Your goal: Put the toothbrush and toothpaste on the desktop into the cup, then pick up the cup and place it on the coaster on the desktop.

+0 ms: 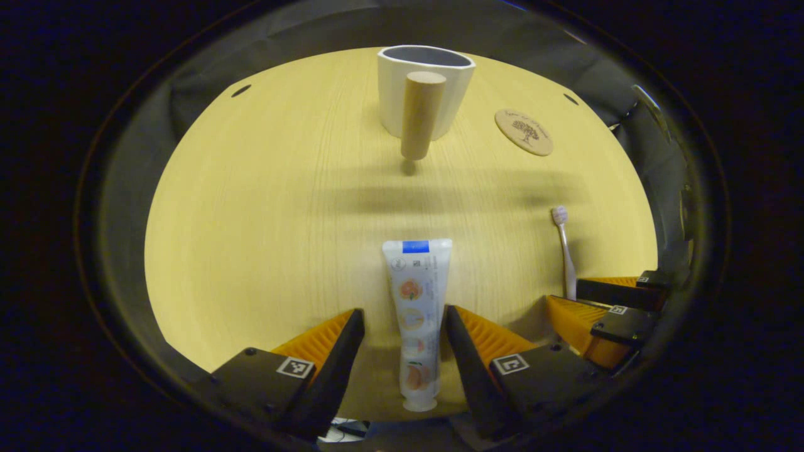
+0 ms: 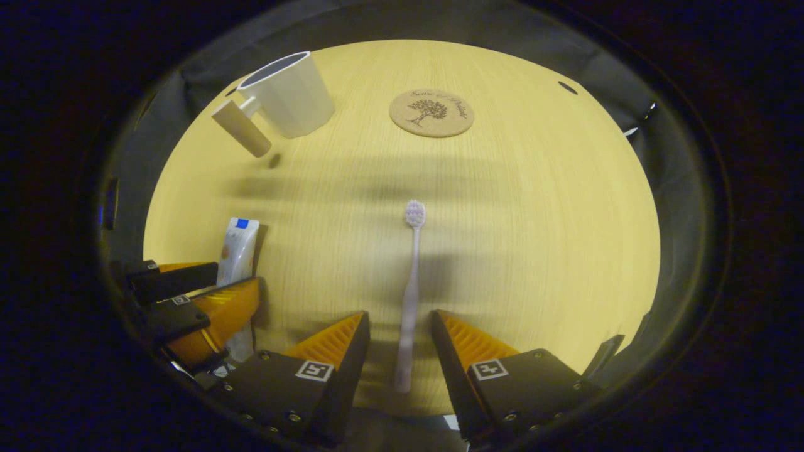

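A white toothpaste tube (image 1: pixel 416 314) lies flat on the wooden desktop, its lower half between the fingers of my left gripper (image 1: pixel 405 320), which stands open around it without pressing. In the right gripper view a pale toothbrush (image 2: pixel 410 295) lies lengthwise, bristles far, its handle between the fingers of my open right gripper (image 2: pixel 399 323). The white cup (image 1: pixel 424 88) with a wooden peg handle stands upright at the far side. A round cork coaster (image 1: pixel 523 131) lies to its right. The toothpaste tube (image 2: pixel 237 254) and the left gripper (image 2: pixel 188 301) appear at the left of the right gripper view.
The right gripper (image 1: pixel 603 307) shows at the right of the left gripper view, beside the toothbrush (image 1: pixel 565 251). The cup (image 2: pixel 289 94) and coaster (image 2: pixel 431 113) sit at the far end. The desktop's near edge (image 1: pixel 377 417) runs just under both grippers.
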The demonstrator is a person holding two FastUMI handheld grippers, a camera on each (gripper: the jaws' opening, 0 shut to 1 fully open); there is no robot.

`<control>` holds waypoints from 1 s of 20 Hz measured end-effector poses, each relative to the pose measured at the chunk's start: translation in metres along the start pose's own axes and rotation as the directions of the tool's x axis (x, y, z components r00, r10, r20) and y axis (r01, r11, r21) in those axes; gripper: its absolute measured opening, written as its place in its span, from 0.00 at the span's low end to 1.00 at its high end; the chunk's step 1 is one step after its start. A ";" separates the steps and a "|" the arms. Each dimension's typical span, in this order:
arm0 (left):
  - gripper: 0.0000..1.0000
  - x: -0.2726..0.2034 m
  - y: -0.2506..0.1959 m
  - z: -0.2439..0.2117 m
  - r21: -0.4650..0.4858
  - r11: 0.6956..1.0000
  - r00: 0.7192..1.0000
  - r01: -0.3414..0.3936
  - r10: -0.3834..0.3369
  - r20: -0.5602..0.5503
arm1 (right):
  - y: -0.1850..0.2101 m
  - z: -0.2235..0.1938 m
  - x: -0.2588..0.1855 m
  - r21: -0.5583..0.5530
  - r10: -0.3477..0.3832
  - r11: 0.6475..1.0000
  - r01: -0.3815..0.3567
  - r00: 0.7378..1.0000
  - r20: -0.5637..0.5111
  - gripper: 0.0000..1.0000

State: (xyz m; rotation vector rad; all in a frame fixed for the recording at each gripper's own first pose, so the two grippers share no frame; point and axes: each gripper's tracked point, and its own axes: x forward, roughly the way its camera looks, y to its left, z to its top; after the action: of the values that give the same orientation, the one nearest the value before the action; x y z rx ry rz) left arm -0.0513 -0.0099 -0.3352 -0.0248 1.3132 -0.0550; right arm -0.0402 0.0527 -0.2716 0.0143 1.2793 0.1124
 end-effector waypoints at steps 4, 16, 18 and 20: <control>0.56 0.000 0.001 -0.004 0.022 1.000 1.000 -0.015 0.015 -0.002 | -0.004 -0.002 0.000 0.019 -0.024 1.000 0.024 1.000 -0.005 0.42; 0.21 -0.017 0.010 0.003 -0.075 0.994 0.989 0.077 -0.067 0.131 | -0.004 0.005 -0.010 0.054 0.088 0.994 -0.093 0.991 0.097 0.08; 0.21 -0.029 0.015 0.009 -0.086 0.992 0.980 0.091 -0.074 0.182 | -0.005 0.010 -0.019 0.041 0.100 0.993 -0.107 0.985 0.142 0.08; 0.21 -0.040 0.019 0.018 -0.099 0.988 0.965 0.116 -0.088 0.248 | -0.002 0.016 -0.031 0.030 0.118 0.992 -0.126 0.975 0.190 0.08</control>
State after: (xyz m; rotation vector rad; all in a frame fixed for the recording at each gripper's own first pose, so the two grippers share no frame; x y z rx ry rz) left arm -0.0436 0.0108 -0.2933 -0.1906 1.0672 -0.0634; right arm -0.0337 0.0485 -0.2374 0.1368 1.0917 0.1854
